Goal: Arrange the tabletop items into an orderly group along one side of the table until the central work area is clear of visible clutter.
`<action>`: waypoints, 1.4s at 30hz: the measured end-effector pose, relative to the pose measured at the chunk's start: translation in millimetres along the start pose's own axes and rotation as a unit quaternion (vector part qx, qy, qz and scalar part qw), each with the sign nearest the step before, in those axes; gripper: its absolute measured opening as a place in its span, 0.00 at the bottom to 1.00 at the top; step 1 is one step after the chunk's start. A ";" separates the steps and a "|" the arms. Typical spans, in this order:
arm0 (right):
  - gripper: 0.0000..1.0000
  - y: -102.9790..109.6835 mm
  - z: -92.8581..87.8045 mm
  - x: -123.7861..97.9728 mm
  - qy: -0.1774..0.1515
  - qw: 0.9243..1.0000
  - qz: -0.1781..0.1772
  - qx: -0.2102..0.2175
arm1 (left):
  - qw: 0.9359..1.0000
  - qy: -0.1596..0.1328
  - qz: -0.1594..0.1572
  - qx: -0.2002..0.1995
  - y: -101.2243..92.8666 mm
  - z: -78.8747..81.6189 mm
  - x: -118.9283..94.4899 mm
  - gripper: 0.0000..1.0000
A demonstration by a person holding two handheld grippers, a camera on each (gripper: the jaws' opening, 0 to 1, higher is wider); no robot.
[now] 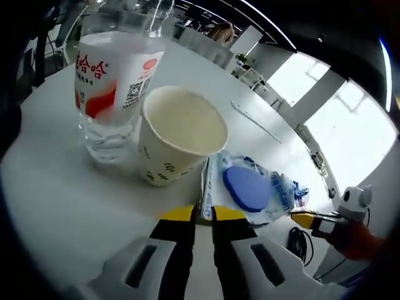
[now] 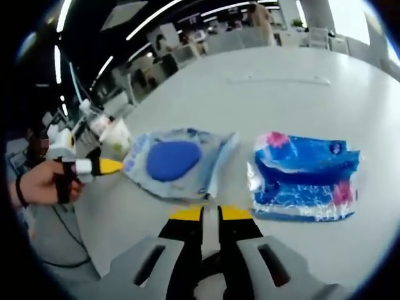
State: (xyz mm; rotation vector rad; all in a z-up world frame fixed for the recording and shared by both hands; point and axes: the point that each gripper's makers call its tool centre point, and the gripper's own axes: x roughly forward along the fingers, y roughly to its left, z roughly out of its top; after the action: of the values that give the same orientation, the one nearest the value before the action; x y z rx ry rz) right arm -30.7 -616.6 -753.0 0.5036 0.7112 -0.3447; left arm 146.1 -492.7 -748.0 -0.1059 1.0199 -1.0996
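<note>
**Left gripper view: one pack, two grippers, and a bottle close enough to topple**

The water bottle [image 1: 112,81] is the biggest hazard. It stands upright, touching or nearly touching the paper cup [image 1: 178,134], and the cup sits just beside the wipes pack [image 1: 250,187]. If the pack is dragged toward the cup, it would likely push the cup into the bottle and tip both.

The wipes pack lies flat between the cup and a blue tissue pack [image 2: 306,175], near the middle of the table and not yet at a side. The left gripper [image 1: 203,214] has its jaws pressed nearly together on the pack's thin edge seam. That is a slim hold on soft film, and it could slip or tear.

The right gripper [image 2: 210,214] also has its jaws nearly together at the opposite edge. I cannot tell whether any film is caught between them. If both grippers pull, the pack may stretch or jerk free.

The table [image 2: 250,87] is white, smooth and slightly glossy, so light things should slide easily on it. The room is an open office with bright windows [image 1: 337,119] and ceiling strip lights [image 2: 187,15]. A thin white strip [image 1: 256,122] lies farther out on the table, and a dark cable [image 1: 299,240] hangs off its edge.
</note>
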 end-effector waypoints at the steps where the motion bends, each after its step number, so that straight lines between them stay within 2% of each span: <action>1: 0.06 -3.2 -1.3 -2.6 0.000 1.000 -0.003 0.000 | 1.000 0.001 -0.001 0.003 0.4 -1.2 -1.6 0.08; 5: 0.07 -19.4 -6.2 -15.8 -0.004 1.000 -0.018 0.010 | 1.000 0.004 0.001 0.021 1.9 -4.9 -8.3 0.09; 13: 0.11 -36.6 -14.9 -41.7 -0.017 0.999 -0.034 -0.005 | 0.999 0.007 -0.001 0.039 2.6 -11.7 -21.0 0.11; 17: 0.16 -40.9 -22.8 -52.1 -0.021 0.999 -0.032 -0.015 | 0.996 0.005 -0.003 0.085 -2.2 -10.7 -30.4 0.14; 20: 0.19 -45.5 -34.0 -58.0 -0.012 0.999 -0.035 -0.023 | 0.994 -0.001 -0.007 0.112 -7.3 -8.8 -38.3 0.16; 28: 0.22 -47.6 -49.5 -63.7 0.002 0.999 -0.043 -0.024 | 0.987 -0.006 -0.021 0.162 -18.2 -9.5 -59.9 0.25; 36: 0.22 -47.5 -59.2 -61.4 0.015 0.998 -0.051 -0.034 | 0.983 -0.010 -0.028 0.181 -22.5 -14.5 -95.8 0.34; 42: 0.21 -47.3 -61.2 -60.4 0.017 0.998 -0.059 -0.033 | 0.984 -0.014 -0.026 0.177 -19.4 -21.9 -115.2 0.37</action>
State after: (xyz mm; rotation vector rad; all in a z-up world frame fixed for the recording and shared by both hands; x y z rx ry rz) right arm -128.0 -614.4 -765.9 0.4074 0.7843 -0.4228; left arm 108.6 -404.5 -677.6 0.1381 0.7859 -1.3077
